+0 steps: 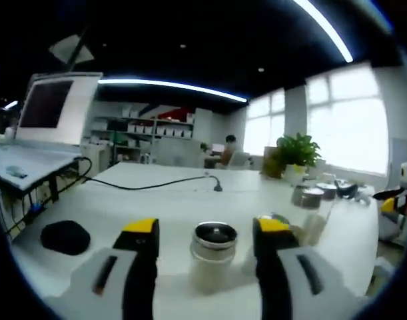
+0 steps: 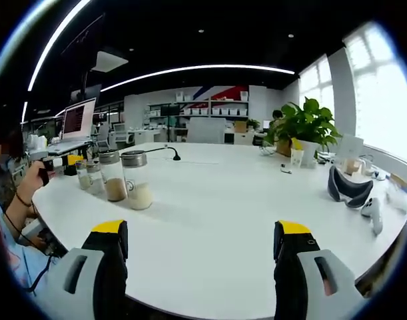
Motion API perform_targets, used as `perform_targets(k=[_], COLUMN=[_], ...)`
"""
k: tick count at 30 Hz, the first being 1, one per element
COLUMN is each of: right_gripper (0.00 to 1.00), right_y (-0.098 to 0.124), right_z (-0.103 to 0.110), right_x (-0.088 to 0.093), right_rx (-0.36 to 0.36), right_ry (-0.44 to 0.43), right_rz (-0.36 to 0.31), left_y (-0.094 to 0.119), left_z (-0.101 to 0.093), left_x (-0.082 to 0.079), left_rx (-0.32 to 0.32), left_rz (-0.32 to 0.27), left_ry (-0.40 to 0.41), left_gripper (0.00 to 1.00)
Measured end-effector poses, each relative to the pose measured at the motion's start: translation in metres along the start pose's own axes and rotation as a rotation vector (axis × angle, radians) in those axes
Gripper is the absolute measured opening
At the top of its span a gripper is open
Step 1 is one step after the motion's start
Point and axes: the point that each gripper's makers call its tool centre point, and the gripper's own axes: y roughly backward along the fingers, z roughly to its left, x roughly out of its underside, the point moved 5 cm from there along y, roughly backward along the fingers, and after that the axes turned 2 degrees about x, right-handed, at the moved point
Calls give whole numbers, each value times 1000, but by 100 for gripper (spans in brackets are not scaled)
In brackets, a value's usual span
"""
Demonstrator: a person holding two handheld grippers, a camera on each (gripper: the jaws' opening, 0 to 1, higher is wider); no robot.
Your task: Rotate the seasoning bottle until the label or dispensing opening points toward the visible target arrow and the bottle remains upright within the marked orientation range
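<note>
The seasoning bottle (image 1: 214, 257), a clear jar with a chrome shaker cap and pale contents, stands upright near the edge of the white table (image 1: 176, 200) closest to the person, and in the left gripper view it sits squarely between the yellow-tipped jaws of the left gripper (image 1: 206, 243). Those jaws are spread wide, with a gap on both sides of the glass, so nothing is held. In the right gripper view the right gripper (image 2: 202, 248) hangs over bare tabletop, its jaws just as wide apart and holding nothing; far to its left a cluster of bottles (image 2: 120, 177) stands by the table's edge, beside a person's hand (image 2: 35, 179) holding the other gripper. No target arrow or marked range can be made out on the table, and the bottle's label is too blurred to read, so its present facing is probably best treated as unknown. The risk from here is a close that lands off-centre on the round glass: one pad would touch first and push the bottle sideways toward its neighbours (image 1: 313, 197) or tip it. Gripping high near the cap would make a tilt likelier during the twist, and smooth glass could slip within the pads, leaving the turn short.
</note>
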Motion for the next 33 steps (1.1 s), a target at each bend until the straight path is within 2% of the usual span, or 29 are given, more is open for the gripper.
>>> perform_targets(k=[1,7,10,12,18,20,22,26,33], right_gripper=[93,93,93,93,95,94,95,96,97], right_y=[0,-1,-1,0,3,5,9,12,9], right_z=[1,3,3,3,-2,-4,-7,-12,-12], right_x=[0,0,0,0,-2,-8,-12,-12,-8], right_rx=[-1,-6,-7,-5,31,41,53,78,61], right_ry=[1,2,2,2,-36,-68,-92,-88,-76], right_rz=[1,3,1,-2,-20,-72,-97,-94,-76], left_y=[5,34,48,61,88,97,104,114,131], left_z=[-1,-7,-7,-11,-10,-10,-13,-16,-17], left_x=[-3,-37,-48,-53,-65,-67,-69,-73,-82], left_rx=[9,33,37,64,36,34,33,19,-13], left_rz=[8,-58,-80,-77,-101,-108,-113,-105,-147], left_ry=[1,-64,-68,-58,-113,-108,-101,-153,-175], left_gripper=[65,72,80,88,95,98,100,100,100])
